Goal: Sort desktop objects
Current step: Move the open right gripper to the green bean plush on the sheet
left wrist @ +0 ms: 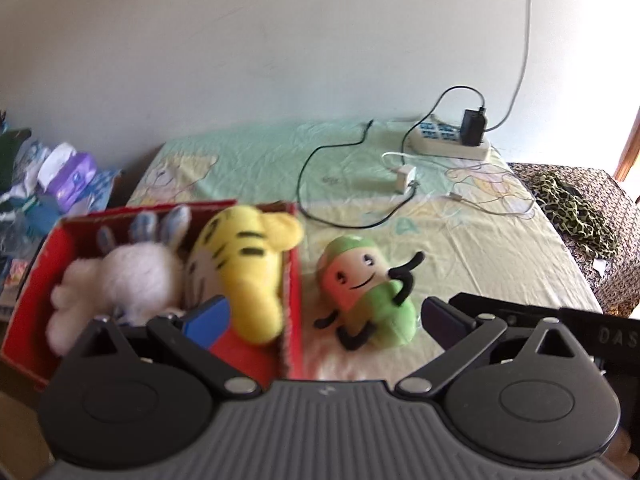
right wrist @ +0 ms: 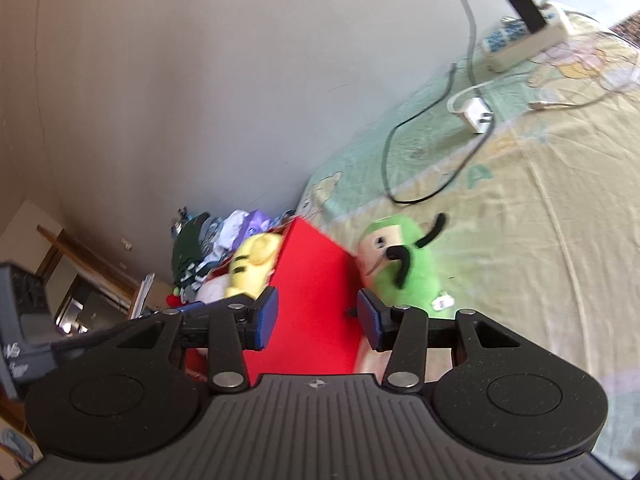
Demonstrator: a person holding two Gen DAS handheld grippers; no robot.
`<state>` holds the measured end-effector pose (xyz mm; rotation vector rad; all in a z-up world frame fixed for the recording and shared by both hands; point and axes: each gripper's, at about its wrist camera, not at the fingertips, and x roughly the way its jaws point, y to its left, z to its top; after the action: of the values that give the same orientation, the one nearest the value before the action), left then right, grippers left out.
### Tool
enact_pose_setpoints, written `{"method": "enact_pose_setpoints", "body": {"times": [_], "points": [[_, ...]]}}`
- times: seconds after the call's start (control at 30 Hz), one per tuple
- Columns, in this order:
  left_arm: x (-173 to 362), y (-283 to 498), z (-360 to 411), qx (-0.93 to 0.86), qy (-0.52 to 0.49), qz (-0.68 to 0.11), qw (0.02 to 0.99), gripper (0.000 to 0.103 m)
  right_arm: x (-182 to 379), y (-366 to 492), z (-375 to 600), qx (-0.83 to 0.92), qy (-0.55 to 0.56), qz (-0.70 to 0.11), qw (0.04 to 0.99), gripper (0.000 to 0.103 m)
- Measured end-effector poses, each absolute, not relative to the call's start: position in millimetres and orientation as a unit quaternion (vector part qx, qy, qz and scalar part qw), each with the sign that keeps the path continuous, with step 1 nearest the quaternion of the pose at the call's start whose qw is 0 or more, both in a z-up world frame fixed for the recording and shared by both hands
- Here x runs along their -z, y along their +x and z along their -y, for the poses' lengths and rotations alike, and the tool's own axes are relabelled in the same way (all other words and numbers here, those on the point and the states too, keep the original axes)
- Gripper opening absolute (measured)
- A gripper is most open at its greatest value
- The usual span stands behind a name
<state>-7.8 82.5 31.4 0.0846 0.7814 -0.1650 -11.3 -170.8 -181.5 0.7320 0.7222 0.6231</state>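
Back by the pale wall [left wrist: 240, 40], a white power strip [left wrist: 448, 140] sits on the green cartoon-print sheet [left wrist: 480, 248], a black adapter [left wrist: 474, 126] plugged into it and a grey cord [left wrist: 524, 40] climbing the wall. A black cable [left wrist: 320, 184] loops across the sheet, ending beside a small white charger [left wrist: 406, 178]. Off to the left, a heap of clothes and packets [left wrist: 52, 180]; to the right, leopard-print fabric [left wrist: 572, 208]. The right wrist view catches wooden furniture [right wrist: 88, 264] lower left, blurred.
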Motion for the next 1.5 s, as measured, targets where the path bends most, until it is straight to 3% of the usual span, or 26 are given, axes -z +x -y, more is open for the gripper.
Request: {"method": "enact_pose_setpoints", "body": {"times": [0.3, 0.63, 0.93, 1.1, 1.23, 1.5], "points": [[-9.7, 0.2, -39.2, 0.139, 0.072, -0.389, 0.908, 0.101, 206.2, 8.5, 202.6, -0.25, 0.382, -0.362, 0.813, 0.05], [46.0, 30.5, -5.6, 0.099, 0.123, -0.416, 0.896, 0.102, 230.5, 44.8, 195.4, -0.279, 0.387, -0.407, 0.779, 0.061], [81.4, 60.8, -1.4, 0.087, 0.135, -0.447, 0.88, 0.102, 252.6, 77.1, 177.1, -0.292, 0.387, -0.432, 0.761, 0.062], [91.8, 76.2, -8.4, 0.099, 0.117, -0.463, 0.873, 0.095, 264.1, 88.8, 169.8, -0.297, 0.388, -0.445, 0.751, 0.058], [93.6, 77.0, -8.2, 0.106, 0.125, -0.455, 0.875, 0.094, 274.7, 92.4, 168.0, -0.305, 0.405, -0.459, 0.73, 0.045], [90.4, 73.5, -11.4, 0.128, 0.118, -0.46, 0.871, 0.094, 267.6, 80.3, 168.5, -0.315, 0.396, -0.469, 0.724, 0.044]]}}
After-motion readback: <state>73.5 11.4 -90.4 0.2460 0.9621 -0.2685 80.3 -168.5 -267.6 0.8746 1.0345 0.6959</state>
